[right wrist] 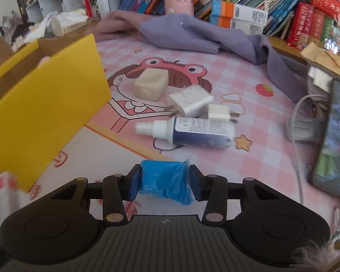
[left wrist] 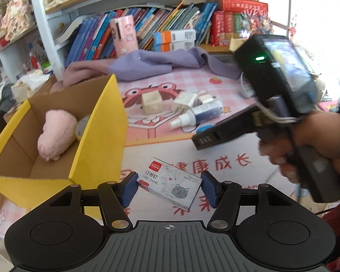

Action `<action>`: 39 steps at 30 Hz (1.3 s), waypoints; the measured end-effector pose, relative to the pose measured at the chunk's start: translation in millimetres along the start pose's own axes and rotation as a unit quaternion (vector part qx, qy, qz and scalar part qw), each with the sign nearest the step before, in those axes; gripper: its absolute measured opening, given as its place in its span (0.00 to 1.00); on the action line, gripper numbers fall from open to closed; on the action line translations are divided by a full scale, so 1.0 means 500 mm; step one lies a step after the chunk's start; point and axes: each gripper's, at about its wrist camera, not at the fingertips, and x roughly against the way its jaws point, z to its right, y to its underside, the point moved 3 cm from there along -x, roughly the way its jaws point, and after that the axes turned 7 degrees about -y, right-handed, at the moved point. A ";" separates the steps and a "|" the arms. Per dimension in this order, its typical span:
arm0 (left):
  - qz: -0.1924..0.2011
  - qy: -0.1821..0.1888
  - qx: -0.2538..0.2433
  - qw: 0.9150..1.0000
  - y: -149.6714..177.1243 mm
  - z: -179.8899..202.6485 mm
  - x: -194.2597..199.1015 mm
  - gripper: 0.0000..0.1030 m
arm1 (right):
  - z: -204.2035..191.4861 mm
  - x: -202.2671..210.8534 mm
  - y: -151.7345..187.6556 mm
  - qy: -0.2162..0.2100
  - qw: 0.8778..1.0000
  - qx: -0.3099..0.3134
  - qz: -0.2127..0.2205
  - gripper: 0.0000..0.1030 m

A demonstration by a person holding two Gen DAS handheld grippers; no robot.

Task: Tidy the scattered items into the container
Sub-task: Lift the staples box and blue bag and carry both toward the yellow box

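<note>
Left wrist view, box: yellow cardboard box stands open at left, a pink plush lying inside.
Desk mat: pink cartoon mat carries a spray bottle, two chargers and a cream cube.
Left gripper: pinching a staples box.
Right gripper: clamped on a blue wrapped packet.

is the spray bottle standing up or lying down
Lying down: the spray bottle rests on its side on the pink mat, nozzle pointing toward the yellow box.
</note>
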 end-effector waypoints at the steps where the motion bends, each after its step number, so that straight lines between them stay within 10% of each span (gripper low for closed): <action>1: 0.003 0.004 -0.002 1.000 -0.002 0.003 0.003 0.58 | 0.001 0.018 0.005 -0.003 1.000 -0.001 0.001 0.40; 19: 0.067 0.076 -0.039 0.994 0.006 -0.010 0.087 0.58 | -0.061 0.235 0.093 0.045 0.996 -0.029 0.066 0.41; 39: 0.115 0.124 -0.074 0.983 0.154 -0.197 0.226 0.58 | -0.363 0.295 0.212 0.121 0.985 -0.069 0.099 0.40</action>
